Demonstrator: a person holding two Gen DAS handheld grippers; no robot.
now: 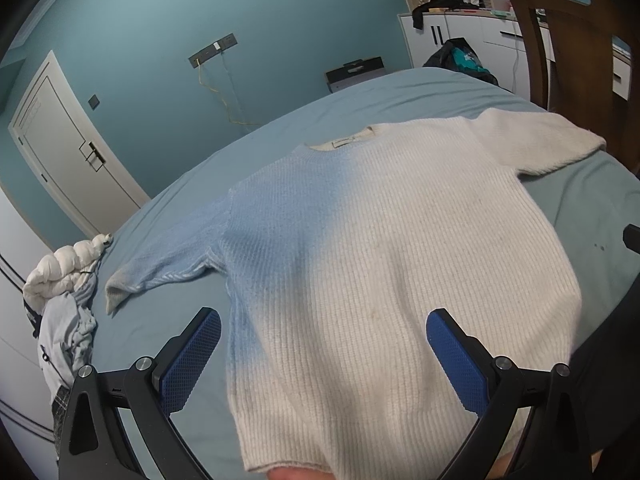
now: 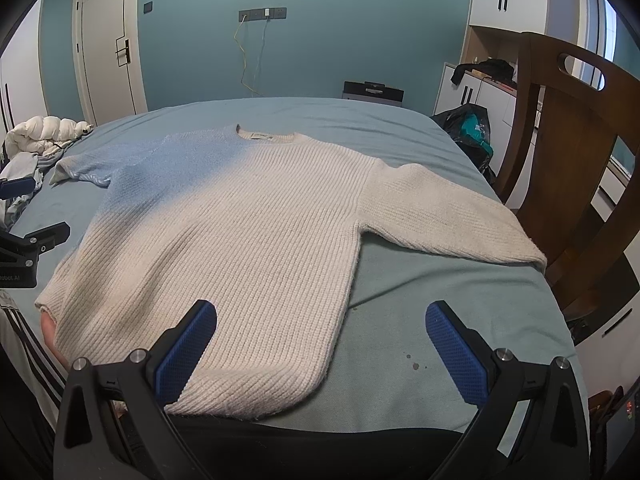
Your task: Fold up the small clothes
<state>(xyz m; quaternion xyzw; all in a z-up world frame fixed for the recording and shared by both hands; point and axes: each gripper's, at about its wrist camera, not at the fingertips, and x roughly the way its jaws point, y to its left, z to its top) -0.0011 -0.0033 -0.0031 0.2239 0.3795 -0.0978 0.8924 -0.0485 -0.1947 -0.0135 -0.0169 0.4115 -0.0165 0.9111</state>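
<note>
Right, both claws hang low over the near edge of the bed (image 2: pixel 400 128), pointing forward across it, and both are spread wide with nothing between the blue pads. One sweater (image 2: pixel 240 220) lies flat on the bed, neck away from the claws, white knit shading to blue at its left shoulder, two sleeves stretched out sideways. The left claw (image 1: pixel 323 356) sits over the hem: its left pad (image 1: pixel 192 360) is out over bare sheet just beside the sweater's side edge, its right pad (image 1: pixel 456 360) over the white knit. The right claw (image 2: pixel 321 350) straddles the hem's right corner, left pad over the knit, right pad over the sheet. Whether any pad touches the fabric is hard to say from these angles. Far ahead and left of the left claw, one heap of clothes (image 1: pixel 68 300) sits at the bed's edge. Right of the right claw stands one wooden chair (image 2: pixel 568 160).
</note>
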